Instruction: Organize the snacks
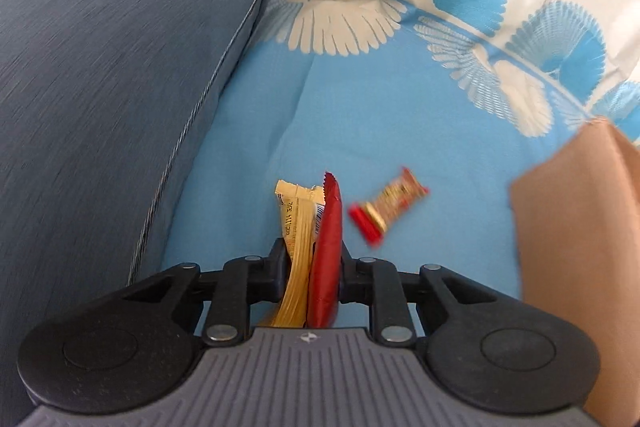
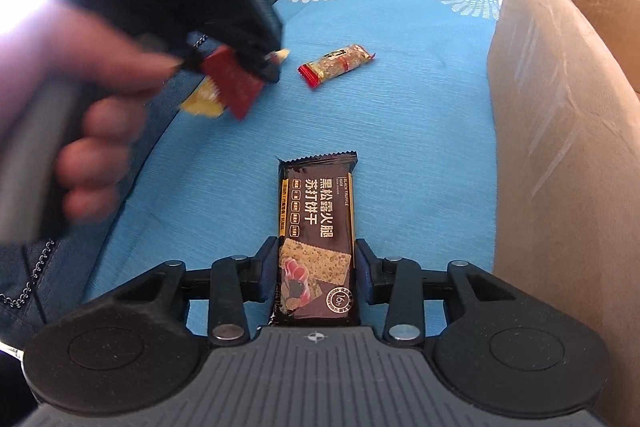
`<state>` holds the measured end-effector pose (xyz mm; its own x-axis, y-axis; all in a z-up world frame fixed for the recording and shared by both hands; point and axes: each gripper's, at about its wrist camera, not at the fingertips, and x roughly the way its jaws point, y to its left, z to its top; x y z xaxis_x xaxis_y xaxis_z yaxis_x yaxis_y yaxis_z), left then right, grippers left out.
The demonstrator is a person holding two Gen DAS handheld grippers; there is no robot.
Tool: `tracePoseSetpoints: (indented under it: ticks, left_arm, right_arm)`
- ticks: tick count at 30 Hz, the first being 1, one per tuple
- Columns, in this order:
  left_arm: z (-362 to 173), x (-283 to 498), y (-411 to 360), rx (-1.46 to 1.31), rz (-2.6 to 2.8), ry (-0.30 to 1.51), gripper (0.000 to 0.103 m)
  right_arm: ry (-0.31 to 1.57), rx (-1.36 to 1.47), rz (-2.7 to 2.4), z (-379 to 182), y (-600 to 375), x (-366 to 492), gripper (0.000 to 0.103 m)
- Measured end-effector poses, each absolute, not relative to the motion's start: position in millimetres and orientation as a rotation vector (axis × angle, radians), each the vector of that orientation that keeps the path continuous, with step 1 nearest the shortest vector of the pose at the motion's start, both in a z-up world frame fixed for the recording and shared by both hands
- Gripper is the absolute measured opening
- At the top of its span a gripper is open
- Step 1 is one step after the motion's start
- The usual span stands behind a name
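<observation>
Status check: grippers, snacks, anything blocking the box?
Left gripper shut on two packets, yellow packet and red packet. Right gripper shut on cracker pack. One candy loose on sheet. Cardboard box unobstructed.

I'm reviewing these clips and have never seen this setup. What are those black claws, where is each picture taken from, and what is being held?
There is no robot: a person holds a hand tool with two fingers in each hand, with a camera on each looking along them. The left gripper pinches a yellow packet and a red packet together. The right gripper clasps a dark cracker packet. One small candy lies loose on the blue patterned cloth, beside a cardboard box.
</observation>
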<state>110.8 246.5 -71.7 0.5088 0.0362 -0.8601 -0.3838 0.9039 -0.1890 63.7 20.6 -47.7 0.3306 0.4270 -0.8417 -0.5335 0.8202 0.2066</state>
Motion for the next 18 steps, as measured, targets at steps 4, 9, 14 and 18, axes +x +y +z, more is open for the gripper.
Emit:
tracePoseSetpoints:
  ticks: [4, 9, 14, 18]
  left_arm:
    - [-69, 75, 241, -0.481, 0.208, 1.062, 0.024]
    - [-63, 39, 232, -0.526, 0.176, 1.085, 0.026]
    - [-66, 29, 229, -0.472, 0.206, 1.122, 0.041]
    - [-60, 15, 237, -0.522, 0.230, 1.087, 0.042]
  right_arm:
    - [1.060, -0.109, 0.632, -47, 16, 55, 0.041]
    - [1.078, -0.102, 0.646, -42, 8, 38, 0.041]
    - [1.075, -0.131, 0.668, -40, 5, 23, 0.042]
    - [1.076, -0.113, 0.658, -37, 1, 13, 0.043]
